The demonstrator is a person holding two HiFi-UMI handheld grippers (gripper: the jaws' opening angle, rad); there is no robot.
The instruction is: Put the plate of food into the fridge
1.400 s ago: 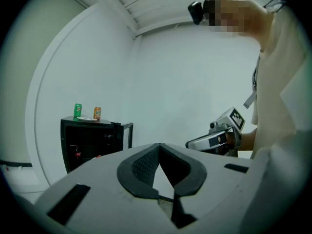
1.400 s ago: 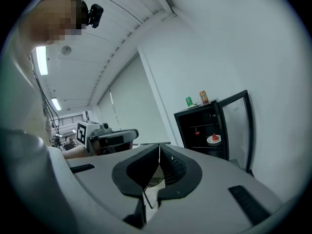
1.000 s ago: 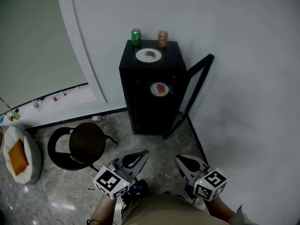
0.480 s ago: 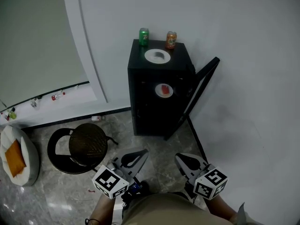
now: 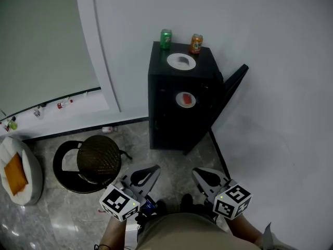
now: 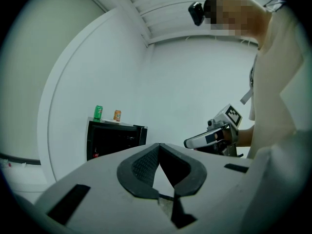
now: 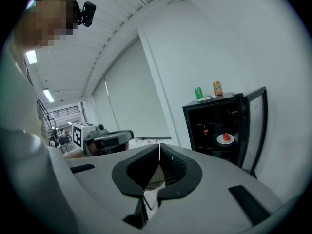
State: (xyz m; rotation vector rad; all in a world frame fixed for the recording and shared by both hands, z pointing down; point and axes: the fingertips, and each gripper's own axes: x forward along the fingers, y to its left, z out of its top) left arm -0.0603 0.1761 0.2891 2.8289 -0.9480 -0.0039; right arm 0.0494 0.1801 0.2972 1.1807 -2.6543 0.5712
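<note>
The plate of food (image 5: 186, 99) sits on a shelf inside the fridge (image 5: 165, 124), with a red piece on it, and the door (image 5: 229, 104) stands open to the right. I judge the placing done and the door left to shut.

Both tools are empty. My left gripper (image 5: 149, 171) has its jaws pressed together on nothing, and so does my right gripper (image 5: 200, 174). Both are low by my body, well apart from the fridge.

The main risk is the door. Closed jaws can only push it, and a hard shove could shake the cabinet. That could rattle the second plate (image 5: 181, 61), the green can (image 5: 165, 38) and the orange can (image 5: 196, 44) standing on top. If the plate of food lies near the shelf's front edge, the door could also catch it. The stool (image 5: 96, 159) is near my left side, and I could knock it as I step forward.

The fridge's inside is dark, so I cannot count the shelves or judge how far back the plate sits. The food is too small to name. Whether anything lies on the top plate is unclear, and my torso hides my feet.
</note>
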